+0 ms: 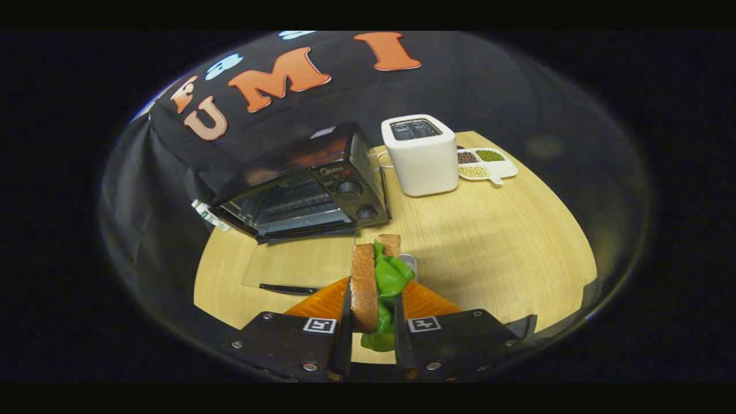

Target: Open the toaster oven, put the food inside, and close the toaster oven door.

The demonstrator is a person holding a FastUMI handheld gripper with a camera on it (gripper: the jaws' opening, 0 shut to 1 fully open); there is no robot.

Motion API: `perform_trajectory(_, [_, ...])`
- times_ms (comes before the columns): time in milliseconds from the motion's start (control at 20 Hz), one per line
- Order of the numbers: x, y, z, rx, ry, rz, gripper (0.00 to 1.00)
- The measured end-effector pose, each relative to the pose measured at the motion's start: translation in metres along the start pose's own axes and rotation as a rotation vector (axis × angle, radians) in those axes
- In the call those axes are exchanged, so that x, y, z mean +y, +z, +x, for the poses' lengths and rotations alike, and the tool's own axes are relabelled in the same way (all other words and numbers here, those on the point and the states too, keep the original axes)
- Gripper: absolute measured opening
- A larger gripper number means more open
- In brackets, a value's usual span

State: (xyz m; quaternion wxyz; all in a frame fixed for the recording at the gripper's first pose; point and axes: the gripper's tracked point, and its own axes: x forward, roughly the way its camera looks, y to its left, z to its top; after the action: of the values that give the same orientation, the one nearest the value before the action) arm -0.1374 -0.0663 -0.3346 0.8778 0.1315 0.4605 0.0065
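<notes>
Across the wooden table (489, 241), the toaster oven (305, 184) gapes ahead-left of the claw (372, 322), which pinches a sandwich (376, 276) upright between both fingers.

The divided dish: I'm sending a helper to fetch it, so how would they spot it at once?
On the round wooden table, look past the sandwich clamped in the gripper jaws to the white toaster. The divided dish sits just beyond it, a shallow white tray holding three differently coloured heaps.

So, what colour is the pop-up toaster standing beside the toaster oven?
White, seen in the gripper view: the pop-up toaster stands beside the black toaster oven.
</notes>
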Motion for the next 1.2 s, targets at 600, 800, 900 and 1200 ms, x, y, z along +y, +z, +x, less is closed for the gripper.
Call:
perform_trajectory(600, [0.126,0.029,0.038,-0.048,0.271,0.076,0.31])
perform_trajectory(800, [0.156,0.039,0.069,-0.104,0.335,0.158,0.31])
perform_trajectory(900, [0.164,0.041,0.085,-0.122,0.339,0.193,0.31])
perform_trajectory(1200, [0.178,0.042,0.139,-0.137,0.323,0.277,0.31])
